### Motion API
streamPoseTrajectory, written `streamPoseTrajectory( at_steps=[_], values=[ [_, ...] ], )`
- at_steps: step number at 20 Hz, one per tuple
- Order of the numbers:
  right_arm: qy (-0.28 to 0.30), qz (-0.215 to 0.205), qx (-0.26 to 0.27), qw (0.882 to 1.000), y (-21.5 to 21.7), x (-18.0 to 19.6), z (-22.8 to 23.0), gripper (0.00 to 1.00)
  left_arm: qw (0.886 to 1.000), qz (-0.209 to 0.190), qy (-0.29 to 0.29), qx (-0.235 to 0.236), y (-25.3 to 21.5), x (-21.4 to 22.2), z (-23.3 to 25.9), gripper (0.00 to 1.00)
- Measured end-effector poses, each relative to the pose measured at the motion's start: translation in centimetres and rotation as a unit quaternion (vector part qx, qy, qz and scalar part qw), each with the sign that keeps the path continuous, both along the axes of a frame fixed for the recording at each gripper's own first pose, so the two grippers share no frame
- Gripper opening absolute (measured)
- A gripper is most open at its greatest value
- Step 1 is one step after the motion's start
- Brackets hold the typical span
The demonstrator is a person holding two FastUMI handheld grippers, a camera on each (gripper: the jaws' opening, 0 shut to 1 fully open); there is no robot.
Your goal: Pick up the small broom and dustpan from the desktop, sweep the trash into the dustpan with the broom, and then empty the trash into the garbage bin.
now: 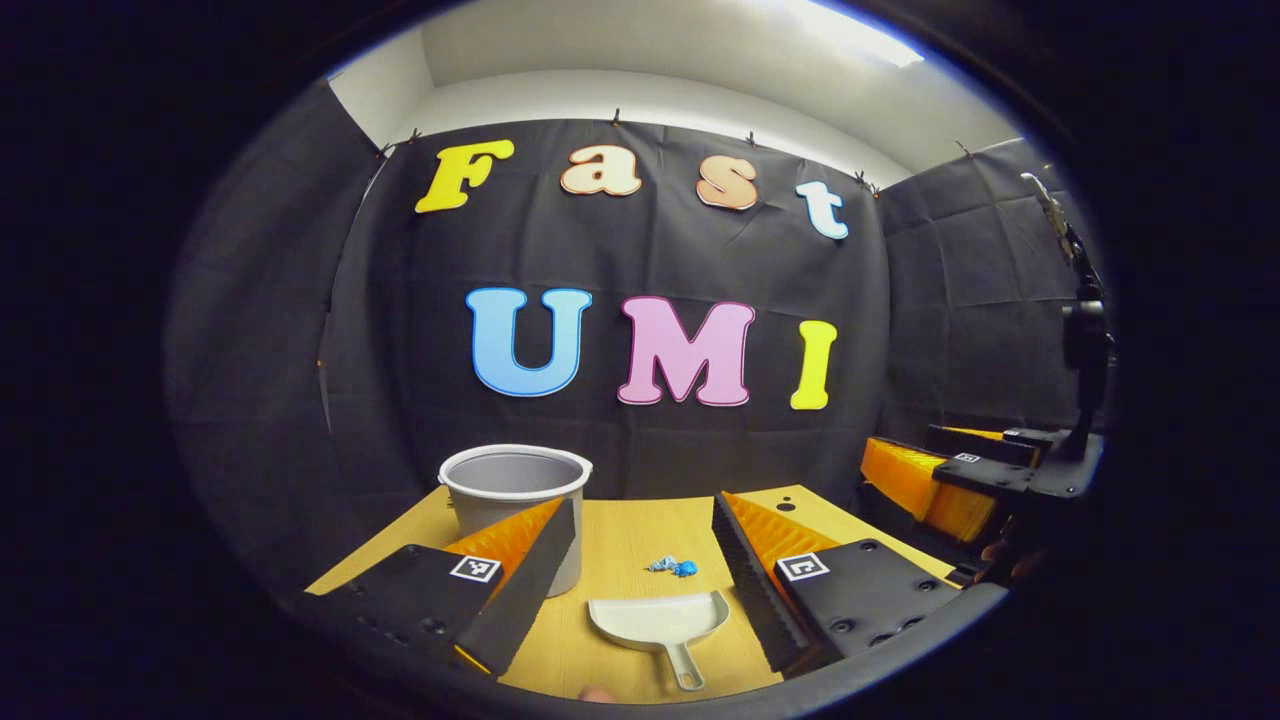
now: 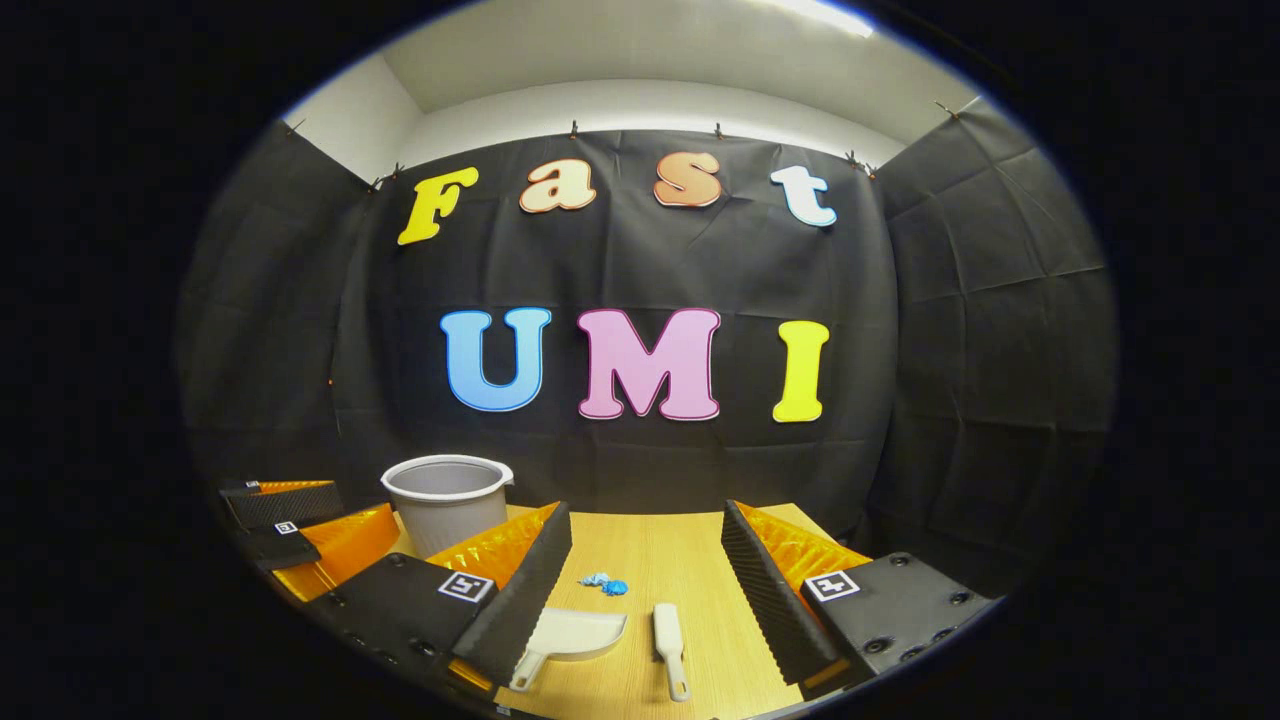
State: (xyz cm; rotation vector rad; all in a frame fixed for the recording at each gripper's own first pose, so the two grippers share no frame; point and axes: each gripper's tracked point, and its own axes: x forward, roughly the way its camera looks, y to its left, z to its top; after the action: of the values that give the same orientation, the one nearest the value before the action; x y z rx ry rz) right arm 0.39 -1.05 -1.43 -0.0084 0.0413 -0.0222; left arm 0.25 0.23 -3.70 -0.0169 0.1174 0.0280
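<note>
Both sets of jaws are spread wide and empty, hovering over the near edge of the table (image 2: 690,545). The dustpan (image 1: 660,620) lies right between my left gripper (image 1: 640,580) jaws, handle toward me. The broom (image 2: 668,635) lies lengthwise under the right gripper (image 2: 645,590), beside the pan. Trash (image 2: 605,583) sits beyond both, bin (image 2: 447,500) far left, open table between

The bin (image 1: 516,495) is grey with a white rim; dustpan (image 1: 661,622) and broom (image 2: 668,634) are off-white. The trash (image 1: 673,567) is blue. The desk (image 1: 640,530) is light wood-grain. Gripper fingers (image 1: 775,545) are orange and ribbed black.
</note>
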Motion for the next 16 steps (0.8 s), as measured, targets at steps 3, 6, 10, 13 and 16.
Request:
streamPoseTrajectory(
  at_steps=[3, 6, 10, 13, 16],
  values=[
    [0.020, 0.004, 0.010, 1.000, -0.4, 1.3, -1.0, 0.97, 1.000, -0.007, 0.016, -0.008, -0.7, 0.8, -0.9, 0.82],
    [0.040, 0.021, 0.008, 0.999, -0.2, 3.2, -1.9, 0.96, 0.999, -0.007, 0.033, -0.010, -1.2, 1.9, -1.8, 0.84],
    [0.054, 0.050, 0.012, 0.997, -0.1, 5.9, -2.0, 0.97, 0.997, -0.006, 0.068, -0.032, -2.0, 4.0, -3.9, 0.83],
    [0.058, 0.063, 0.004, 0.996, -1.0, 8.3, -2.3, 0.96, 0.993, -0.006, 0.113, -0.035, -2.2, 6.0, -7.3, 0.83],
    [0.068, 0.077, 0.008, 0.995, -1.9, 10.3, -2.9, 0.91, 0.964, -0.032, 0.238, -0.113, -4.5, 5.5, -13.0, 0.83]
  ],
)
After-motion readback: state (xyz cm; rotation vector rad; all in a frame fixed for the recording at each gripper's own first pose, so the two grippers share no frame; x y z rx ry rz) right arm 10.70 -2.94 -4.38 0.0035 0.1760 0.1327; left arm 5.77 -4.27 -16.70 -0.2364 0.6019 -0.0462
